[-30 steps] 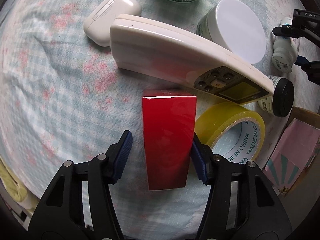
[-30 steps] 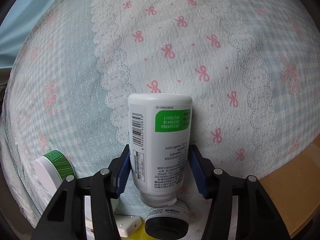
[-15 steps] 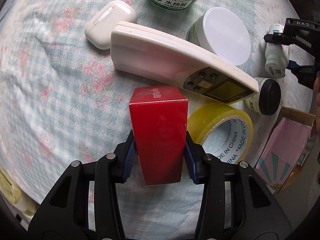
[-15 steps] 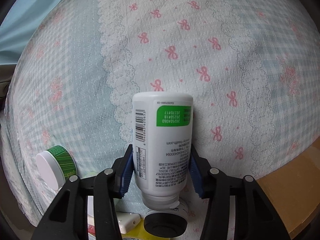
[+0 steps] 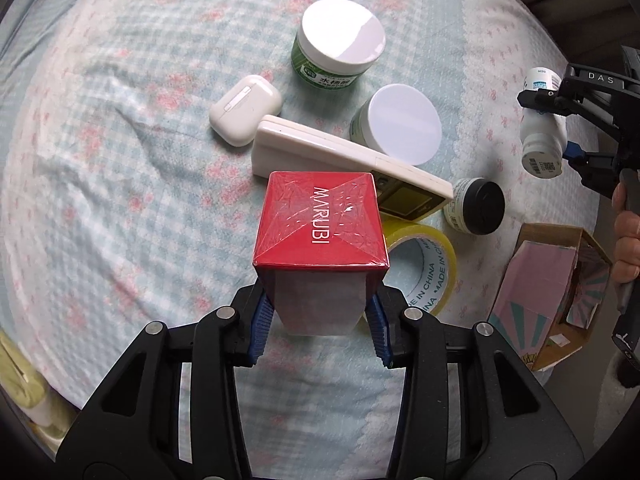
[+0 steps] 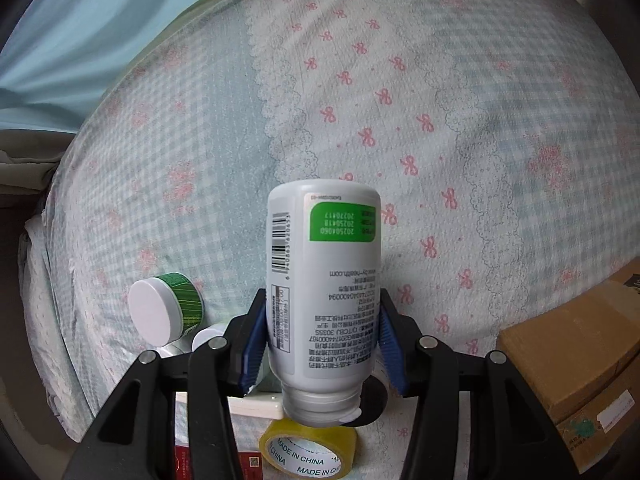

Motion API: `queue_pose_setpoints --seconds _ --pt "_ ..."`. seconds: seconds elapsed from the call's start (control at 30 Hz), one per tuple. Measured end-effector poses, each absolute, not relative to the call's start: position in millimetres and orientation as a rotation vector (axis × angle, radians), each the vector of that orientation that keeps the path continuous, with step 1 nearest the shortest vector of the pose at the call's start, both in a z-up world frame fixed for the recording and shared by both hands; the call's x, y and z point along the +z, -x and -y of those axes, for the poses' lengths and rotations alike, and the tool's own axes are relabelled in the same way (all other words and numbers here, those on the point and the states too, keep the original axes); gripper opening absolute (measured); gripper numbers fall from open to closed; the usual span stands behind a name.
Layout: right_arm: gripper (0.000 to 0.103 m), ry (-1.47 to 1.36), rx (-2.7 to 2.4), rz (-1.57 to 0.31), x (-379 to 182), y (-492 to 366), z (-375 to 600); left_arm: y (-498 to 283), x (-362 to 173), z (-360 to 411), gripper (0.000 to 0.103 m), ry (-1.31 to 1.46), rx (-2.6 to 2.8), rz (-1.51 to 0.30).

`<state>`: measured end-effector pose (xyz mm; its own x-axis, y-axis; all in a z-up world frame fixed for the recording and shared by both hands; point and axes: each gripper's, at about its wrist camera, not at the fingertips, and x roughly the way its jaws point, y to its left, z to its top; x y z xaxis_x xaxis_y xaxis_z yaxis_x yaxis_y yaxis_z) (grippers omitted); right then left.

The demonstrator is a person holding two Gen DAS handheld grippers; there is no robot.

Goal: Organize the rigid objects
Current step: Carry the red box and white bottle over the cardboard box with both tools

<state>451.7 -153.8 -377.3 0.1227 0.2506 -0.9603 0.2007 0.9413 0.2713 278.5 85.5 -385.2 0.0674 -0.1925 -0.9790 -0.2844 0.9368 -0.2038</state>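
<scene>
Mid-carry: my left claw clamped on the red box, raised over the tape roll and remote, right claw gripping the inverted white bottle above the bed; next, likely set both down sorted.

My left gripper is black with blue pads, around a glossy red box lettered in white. My right gripper shows a white bottle with a green label patch and black barcode. The bedsheet is pale blue-green gingham with pink bows; the tape roll is yellow.
</scene>
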Motion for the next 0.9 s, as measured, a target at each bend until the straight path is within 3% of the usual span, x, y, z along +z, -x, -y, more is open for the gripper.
queue_pose_setpoints --seconds 0.47,0.9 --pt "0.046 -0.451 0.042 -1.26 -245.1 -336.4 189.9 -240.3 -257.0 -46.6 0.038 0.267 -0.111 -1.31" --pt "0.046 -0.565 -0.057 -1.101 -169.9 -224.1 291.6 -227.2 -161.6 73.7 0.038 0.097 -0.371 -1.173"
